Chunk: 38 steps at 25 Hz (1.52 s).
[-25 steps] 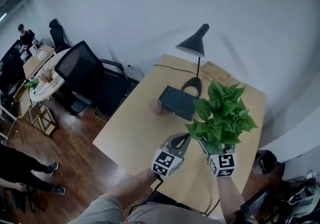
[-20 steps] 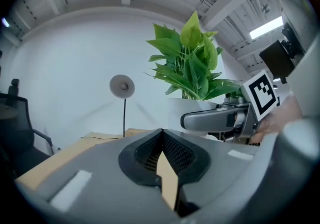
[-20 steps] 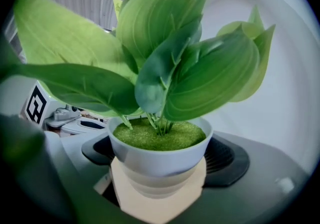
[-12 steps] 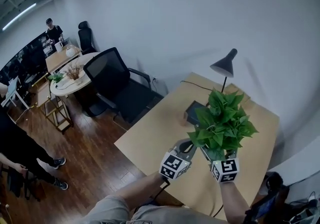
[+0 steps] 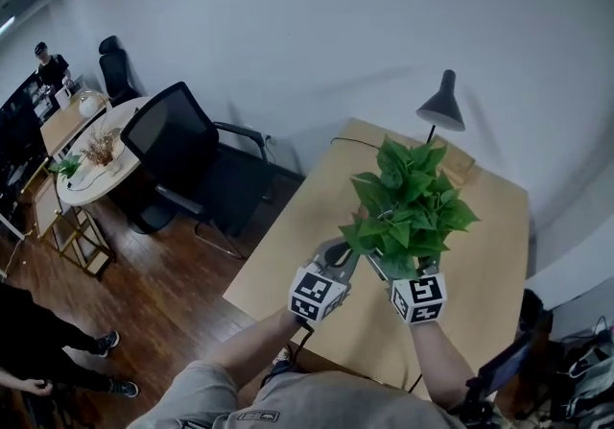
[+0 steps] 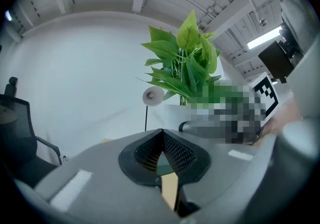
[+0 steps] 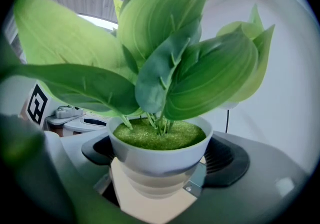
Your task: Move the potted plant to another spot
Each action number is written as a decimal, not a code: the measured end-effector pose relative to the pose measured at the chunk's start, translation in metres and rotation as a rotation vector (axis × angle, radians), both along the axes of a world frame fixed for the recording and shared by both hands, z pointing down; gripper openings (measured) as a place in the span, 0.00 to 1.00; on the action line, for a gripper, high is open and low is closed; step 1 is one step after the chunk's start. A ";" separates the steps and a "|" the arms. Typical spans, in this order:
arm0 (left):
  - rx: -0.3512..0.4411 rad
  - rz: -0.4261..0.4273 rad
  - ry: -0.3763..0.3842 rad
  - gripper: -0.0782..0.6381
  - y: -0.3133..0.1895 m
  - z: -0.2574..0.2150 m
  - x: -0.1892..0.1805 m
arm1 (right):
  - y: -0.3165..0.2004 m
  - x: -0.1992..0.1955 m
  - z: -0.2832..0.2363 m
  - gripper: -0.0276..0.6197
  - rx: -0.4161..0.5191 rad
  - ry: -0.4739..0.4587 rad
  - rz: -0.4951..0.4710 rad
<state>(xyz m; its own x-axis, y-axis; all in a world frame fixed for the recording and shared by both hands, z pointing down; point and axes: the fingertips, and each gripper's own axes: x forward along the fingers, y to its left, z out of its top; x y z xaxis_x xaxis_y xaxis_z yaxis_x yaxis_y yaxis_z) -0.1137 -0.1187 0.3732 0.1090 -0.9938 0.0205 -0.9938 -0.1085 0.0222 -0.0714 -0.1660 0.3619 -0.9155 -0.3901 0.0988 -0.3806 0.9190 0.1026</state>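
The right gripper (image 5: 414,280) has its fingers clasped on the white pot of the potted plant (image 5: 407,209), upright over the near half of the bench (image 5: 484,254), with the lamp (image 5: 440,102) behind. The left gripper (image 5: 333,267) is just beside, its fingers pressed together on nothing.

Head view downward; gripper views share plant (image 5: 408,206).

Green-leaved potted plant (image 5: 411,211), its pot (image 7: 159,155) white (filling green too); table (image 5: 480,254) tan; lamp (image 5: 441,101) black.
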 end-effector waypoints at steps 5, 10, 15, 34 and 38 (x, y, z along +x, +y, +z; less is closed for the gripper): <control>-0.026 0.075 0.026 0.10 0.008 -0.001 -0.069 | 0.013 -0.063 0.001 0.86 -0.012 0.024 0.085; -0.050 0.134 0.037 0.10 0.020 0.001 -0.121 | 0.025 -0.116 0.009 0.86 -0.032 0.029 0.139; -0.064 0.133 0.027 0.10 0.028 0.005 -0.166 | 0.034 -0.163 0.017 0.86 -0.054 0.026 0.140; -0.246 -0.016 0.084 0.10 0.012 0.091 -0.246 | 0.014 -0.249 0.105 0.86 -0.166 0.081 0.021; -0.293 -0.028 0.091 0.10 0.008 0.121 -0.261 | 0.009 -0.264 0.137 0.86 -0.196 0.105 0.012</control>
<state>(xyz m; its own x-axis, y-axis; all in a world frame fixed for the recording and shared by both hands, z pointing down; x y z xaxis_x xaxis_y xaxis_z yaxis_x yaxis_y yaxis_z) -0.3751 -0.1110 0.4938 0.0959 -0.9497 0.2981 -0.9889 -0.0568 0.1372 -0.3359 -0.1565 0.4987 -0.8918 -0.3645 0.2679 -0.3879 0.9209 -0.0381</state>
